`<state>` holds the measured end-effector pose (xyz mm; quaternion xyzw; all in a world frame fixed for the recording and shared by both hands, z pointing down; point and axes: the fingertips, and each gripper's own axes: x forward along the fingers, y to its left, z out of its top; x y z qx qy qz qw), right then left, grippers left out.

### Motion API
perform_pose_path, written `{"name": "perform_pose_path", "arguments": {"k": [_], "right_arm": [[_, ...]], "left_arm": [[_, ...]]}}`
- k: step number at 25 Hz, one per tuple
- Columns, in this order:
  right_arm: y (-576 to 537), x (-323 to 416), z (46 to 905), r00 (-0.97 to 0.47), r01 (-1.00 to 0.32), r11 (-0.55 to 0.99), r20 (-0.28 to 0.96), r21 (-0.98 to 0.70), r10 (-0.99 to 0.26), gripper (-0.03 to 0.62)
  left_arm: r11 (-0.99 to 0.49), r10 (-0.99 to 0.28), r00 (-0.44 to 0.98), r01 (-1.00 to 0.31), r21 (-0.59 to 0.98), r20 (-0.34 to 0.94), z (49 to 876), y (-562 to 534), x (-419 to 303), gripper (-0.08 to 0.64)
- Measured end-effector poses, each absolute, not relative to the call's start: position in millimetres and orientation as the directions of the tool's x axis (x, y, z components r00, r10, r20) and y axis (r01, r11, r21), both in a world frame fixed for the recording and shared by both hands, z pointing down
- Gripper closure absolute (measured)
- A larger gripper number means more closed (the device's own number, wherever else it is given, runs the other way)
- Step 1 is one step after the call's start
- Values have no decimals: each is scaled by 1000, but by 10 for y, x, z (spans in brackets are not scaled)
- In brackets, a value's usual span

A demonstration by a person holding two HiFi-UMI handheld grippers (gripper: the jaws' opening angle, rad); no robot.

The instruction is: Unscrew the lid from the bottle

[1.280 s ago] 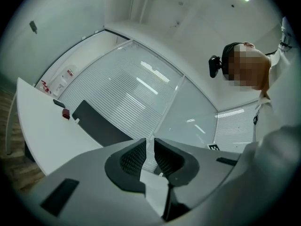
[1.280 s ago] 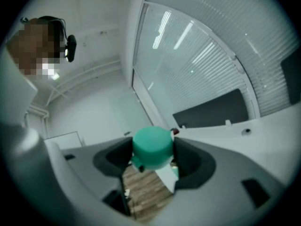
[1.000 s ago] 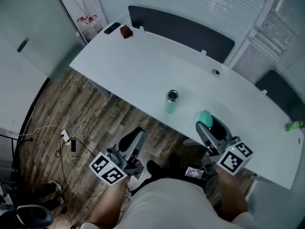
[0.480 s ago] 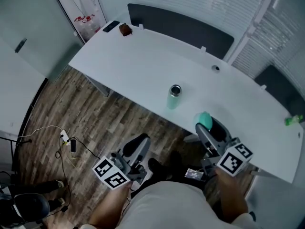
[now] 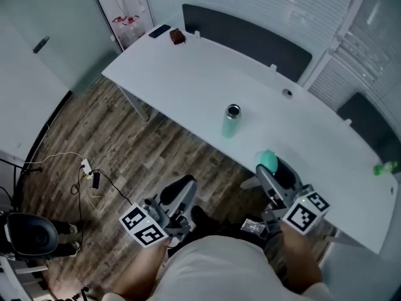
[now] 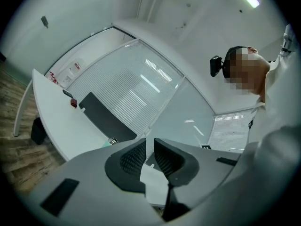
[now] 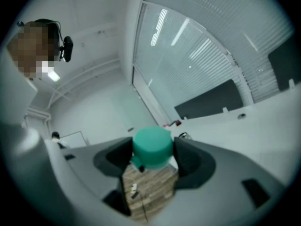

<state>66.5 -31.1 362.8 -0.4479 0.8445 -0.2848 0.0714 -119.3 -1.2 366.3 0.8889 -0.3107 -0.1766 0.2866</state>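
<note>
We hold a gripper in each hand, both low in the head view, over the wood-plank floor [image 5: 125, 143] on our side of the long white desk [image 5: 188, 80]. Our right gripper [image 5: 272, 169] has its jaws clamped on the green lid [image 5: 268, 160]. In the right gripper view the round lid [image 7: 151, 147] sits squarely between the two dark pads, one pressing each side, with the floor showing beneath it. The lid is off the bottle [image 5: 231, 121], which stands upright and alone on the desk near its front edge, well apart from both grippers. Its pale green body ends in a bare metal mouth that faces up. The right gripper view catches that metal rim [image 7: 184, 136] just above the right-hand jaw, and the left gripper view shows a sliver of the bottle [image 6: 109, 142] above the left-hand jaw. Our left gripper [image 5: 180, 192] carries nothing: in its own view the ribbed jaws are drawn together, with only a thin slit between them and nothing in it. It points toward the desk, to the left of the bottle. At the desk's far left corner lie a small brown object [image 5: 178, 37] and a flat black object [image 5: 160, 30], close together. A dark panel [image 5: 250, 39] runs along the far edge, and a small green item [image 5: 386, 166] lies at the right end. Cables [image 5: 88, 182] trail over the floor on the left.
</note>
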Motion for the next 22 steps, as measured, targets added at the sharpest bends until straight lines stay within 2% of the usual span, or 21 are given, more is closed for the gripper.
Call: {"name": "perform_pose_path", "arguments": {"k": [9, 22], "right_arm": [[268, 1094, 3609, -701, -646, 554, 123, -525, -702, 307], [1121, 1677, 3697, -765, -585, 604, 120, -541, -633, 307]], "left_arm": [[-594, -743, 652, -536, 600, -152, 3575, 606, -713, 496], [-513, -804, 584, -593, 620, -107, 3689, 1710, -77, 495]]}}
